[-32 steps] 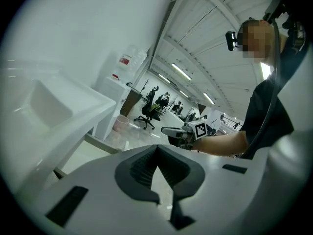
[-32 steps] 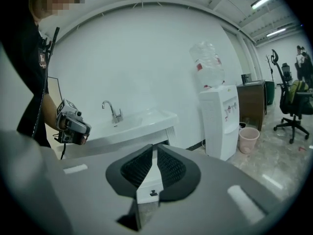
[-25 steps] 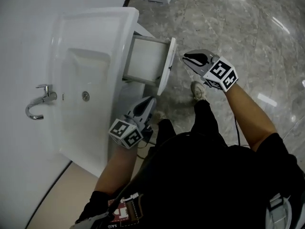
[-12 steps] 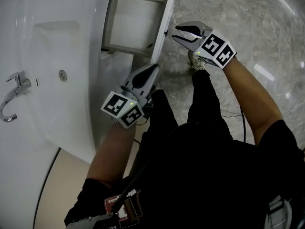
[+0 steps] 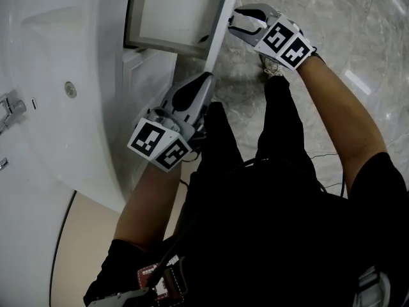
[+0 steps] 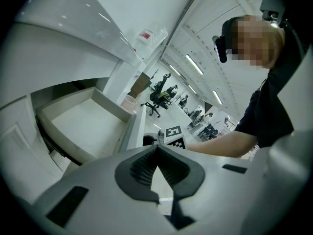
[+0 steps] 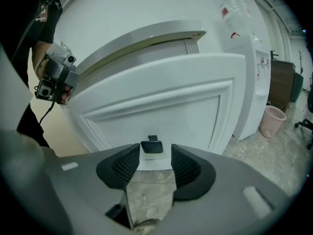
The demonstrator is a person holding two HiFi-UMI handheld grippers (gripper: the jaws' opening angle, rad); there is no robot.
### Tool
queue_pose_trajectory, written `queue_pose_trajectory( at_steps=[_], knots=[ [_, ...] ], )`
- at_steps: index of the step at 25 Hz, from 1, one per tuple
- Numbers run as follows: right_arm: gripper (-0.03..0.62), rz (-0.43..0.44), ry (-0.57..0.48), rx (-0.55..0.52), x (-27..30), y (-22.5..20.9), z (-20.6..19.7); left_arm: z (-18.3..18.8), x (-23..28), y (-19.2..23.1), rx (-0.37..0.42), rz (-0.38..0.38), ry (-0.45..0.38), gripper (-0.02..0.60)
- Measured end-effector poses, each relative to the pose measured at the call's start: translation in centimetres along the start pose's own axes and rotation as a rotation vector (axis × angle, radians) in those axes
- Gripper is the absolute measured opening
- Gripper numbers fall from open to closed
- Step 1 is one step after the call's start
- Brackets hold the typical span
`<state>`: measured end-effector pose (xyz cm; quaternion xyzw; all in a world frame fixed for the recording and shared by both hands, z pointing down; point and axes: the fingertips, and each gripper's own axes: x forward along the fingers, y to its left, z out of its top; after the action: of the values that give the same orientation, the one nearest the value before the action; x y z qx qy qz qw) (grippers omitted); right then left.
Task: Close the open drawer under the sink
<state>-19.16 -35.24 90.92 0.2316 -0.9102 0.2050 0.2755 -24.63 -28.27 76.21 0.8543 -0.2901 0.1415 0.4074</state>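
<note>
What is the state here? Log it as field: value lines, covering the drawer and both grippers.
drawer: open, pulled out under the white sink; nothing seen inside
drawer front: faces the right gripper, with a small dark handle on it
right gripper: open, jaws have just been opening; handle lines up with the gap, pads not on it
left gripper: shut, empty, near the cabinet, off the drawer
task step: drawer not yet pushed in

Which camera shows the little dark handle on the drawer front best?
The right gripper view: the handle sits near centre, face-on. The head view shows the drawer front only edge-on; the left gripper view shows just the drawer's inside.
</note>
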Motion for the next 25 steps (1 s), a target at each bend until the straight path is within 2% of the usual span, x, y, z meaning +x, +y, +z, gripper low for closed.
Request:
queue_pose_trajectory(
  at_steps=[6,8,25],
  knots=[
    [0.165,-0.005,0.014,-0.044,1.8,0.3,-0.6,-0.8,-1.3,2.0,-0.016,0.044,-0.019,0.000],
    [0.144,-0.013,0.009,-0.062,2.0,0.2,-0.4,-0.7,-1.5,2.5,-0.023,0.050,-0.031,0.000],
    [0.140,-0.013,0.012,-0.104,3.9,0.3,1.1,-0.8,-2.6,3.2,-0.062,0.044,-0.067,0.000]
  ],
)
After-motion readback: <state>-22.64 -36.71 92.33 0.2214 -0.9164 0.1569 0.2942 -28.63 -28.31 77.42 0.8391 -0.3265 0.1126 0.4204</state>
